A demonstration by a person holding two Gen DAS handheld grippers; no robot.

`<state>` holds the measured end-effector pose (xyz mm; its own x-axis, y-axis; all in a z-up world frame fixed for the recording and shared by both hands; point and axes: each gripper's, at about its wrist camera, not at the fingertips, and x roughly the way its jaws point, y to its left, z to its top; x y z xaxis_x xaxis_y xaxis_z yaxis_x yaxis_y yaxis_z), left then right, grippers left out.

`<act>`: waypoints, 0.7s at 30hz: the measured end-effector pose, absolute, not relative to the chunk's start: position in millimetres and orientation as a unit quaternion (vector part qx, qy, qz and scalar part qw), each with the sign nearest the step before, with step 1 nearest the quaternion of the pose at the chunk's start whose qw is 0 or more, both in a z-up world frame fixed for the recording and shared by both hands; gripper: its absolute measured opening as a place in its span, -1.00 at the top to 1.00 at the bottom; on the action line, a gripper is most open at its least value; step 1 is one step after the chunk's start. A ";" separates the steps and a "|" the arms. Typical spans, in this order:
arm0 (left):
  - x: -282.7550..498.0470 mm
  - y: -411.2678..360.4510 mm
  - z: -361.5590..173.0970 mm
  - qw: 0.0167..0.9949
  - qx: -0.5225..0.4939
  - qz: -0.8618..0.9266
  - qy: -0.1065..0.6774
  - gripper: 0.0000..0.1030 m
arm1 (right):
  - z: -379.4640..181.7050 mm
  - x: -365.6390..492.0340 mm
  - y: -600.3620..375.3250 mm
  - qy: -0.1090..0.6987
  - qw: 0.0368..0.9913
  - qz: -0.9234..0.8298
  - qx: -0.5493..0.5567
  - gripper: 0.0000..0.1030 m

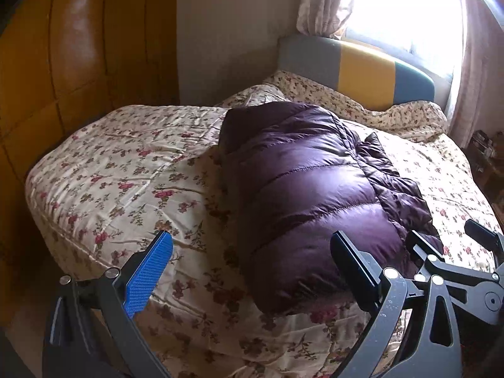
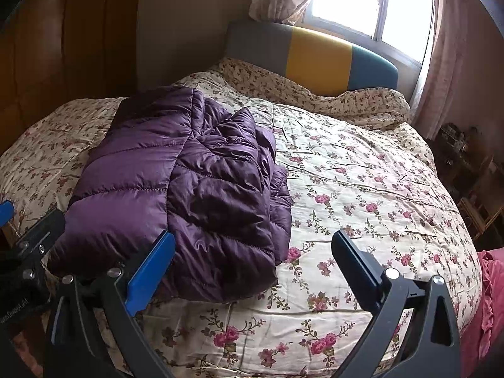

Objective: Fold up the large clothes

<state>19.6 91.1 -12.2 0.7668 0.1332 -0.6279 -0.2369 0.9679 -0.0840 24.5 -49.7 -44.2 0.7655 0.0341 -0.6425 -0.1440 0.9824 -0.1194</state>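
Note:
A purple quilted puffer jacket (image 1: 315, 195) lies folded into a long bundle on the floral bedspread (image 1: 126, 176). It also shows in the right wrist view (image 2: 189, 189), with a crumpled layer folded over its right side. My left gripper (image 1: 252, 252) is open and empty, hovering over the jacket's near end, blue pad left of it. My right gripper (image 2: 253, 249) is open and empty above the jacket's near right edge. The right gripper's fingers (image 1: 441, 252) show at the lower right of the left wrist view.
The bed fills both views, with a grey, yellow and teal headboard (image 2: 315, 60) at the far end under a bright window (image 2: 378, 3). A brown wardrobe (image 1: 78, 47) stands left. Cluttered shelves (image 2: 466, 163) stand right. Pink cloth (image 2: 491, 299) lies at the bed's right edge.

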 end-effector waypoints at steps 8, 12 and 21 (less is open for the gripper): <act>19.9 90.9 -13.7 0.936 -0.080 0.098 0.329 -0.93 | -43.3 22.6 -49.9 0.336 0.937 0.050 -0.084 -0.95; 19.5 90.4 -14.2 0.936 -0.079 0.098 0.330 -0.93 | -42.9 22.8 -51.9 0.337 0.937 0.049 -0.080 -0.95; 18.7 90.7 -15.7 0.935 -0.082 0.097 0.330 -0.93 | -44.7 22.8 -49.6 0.340 0.935 0.051 -0.085 -0.95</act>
<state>18.7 90.7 -15.7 0.7635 0.1271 -0.6332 -0.2356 0.9677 -0.0899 22.8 -49.6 -44.7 0.7641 0.0370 -0.6441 -0.1520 0.9806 -0.1241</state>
